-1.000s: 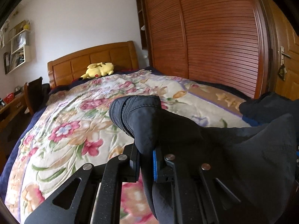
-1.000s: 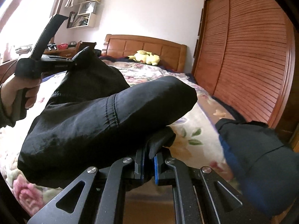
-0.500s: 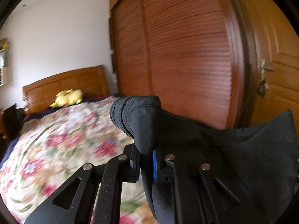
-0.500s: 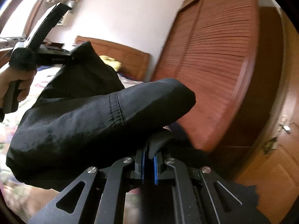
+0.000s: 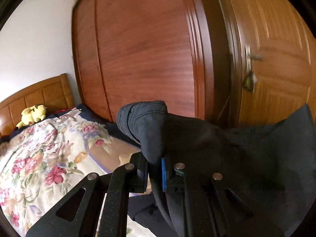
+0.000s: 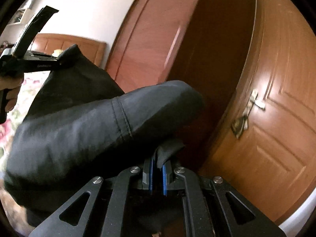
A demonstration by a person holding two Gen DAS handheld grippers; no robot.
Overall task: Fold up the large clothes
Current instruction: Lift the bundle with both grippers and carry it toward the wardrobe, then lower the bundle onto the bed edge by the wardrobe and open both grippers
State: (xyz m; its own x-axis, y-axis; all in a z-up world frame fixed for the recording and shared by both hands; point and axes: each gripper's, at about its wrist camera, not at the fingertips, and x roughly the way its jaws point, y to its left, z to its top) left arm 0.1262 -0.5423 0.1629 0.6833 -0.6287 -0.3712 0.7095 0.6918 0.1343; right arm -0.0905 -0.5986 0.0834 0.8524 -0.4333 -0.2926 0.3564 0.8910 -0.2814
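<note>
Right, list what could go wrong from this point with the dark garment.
1. The right gripper pinches only a small tab of the dark garment; the hanging bulk might pull it free.
2. The left gripper grips a bunched, rolled edge, so the fold may come out uneven.
3. The wardrobe and door look close; the cloth could brush them.

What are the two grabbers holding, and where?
Both hold the black garment: left gripper pinches a stitched edge, right gripper a small fold.
</note>
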